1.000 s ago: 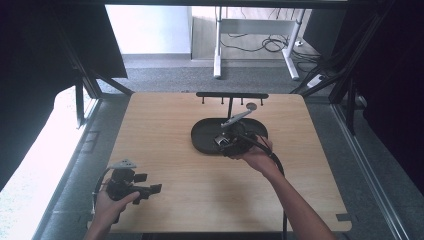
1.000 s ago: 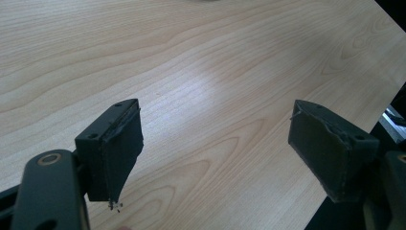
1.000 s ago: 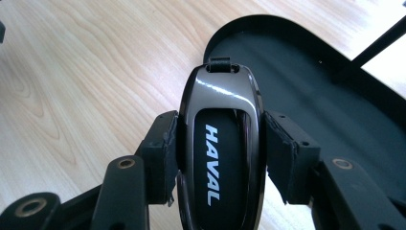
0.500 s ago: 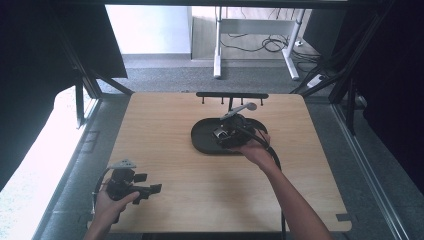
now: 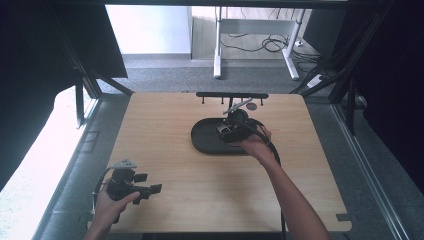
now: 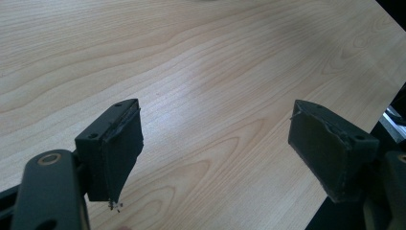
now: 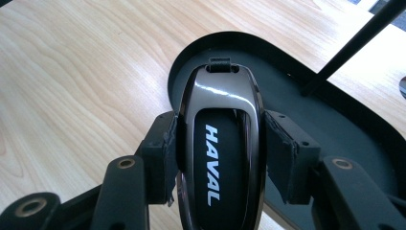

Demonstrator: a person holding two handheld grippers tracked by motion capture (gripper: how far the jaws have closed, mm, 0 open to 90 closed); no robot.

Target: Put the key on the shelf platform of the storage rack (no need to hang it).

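The right claw was clamped on a black car key fob, glossy and marked HAVAL, with one pad pressed on each long side of it. In the right gripper view the fob hung over the near rim of a black oval tray, its strap loop pointing toward the tray's middle. In the high view the right claw sat over the right half of the tray, which lay near the middle of the counter, toward its far edge.

Compared with a second ago, the right hand had travelled a little toward the far edge, from the tray's near side to a spot closer to the black hook rail that stood along that edge. Whether the fob had lifted clear of the tray floor could not be told. Judging from this, the fob was being carried up toward the rail, probably to hang by its loop, with the hanging itself not yet done.

The left claw stood wide and empty over bare wood; in the high view it rested at the counter's near left corner, unmoved over the same second
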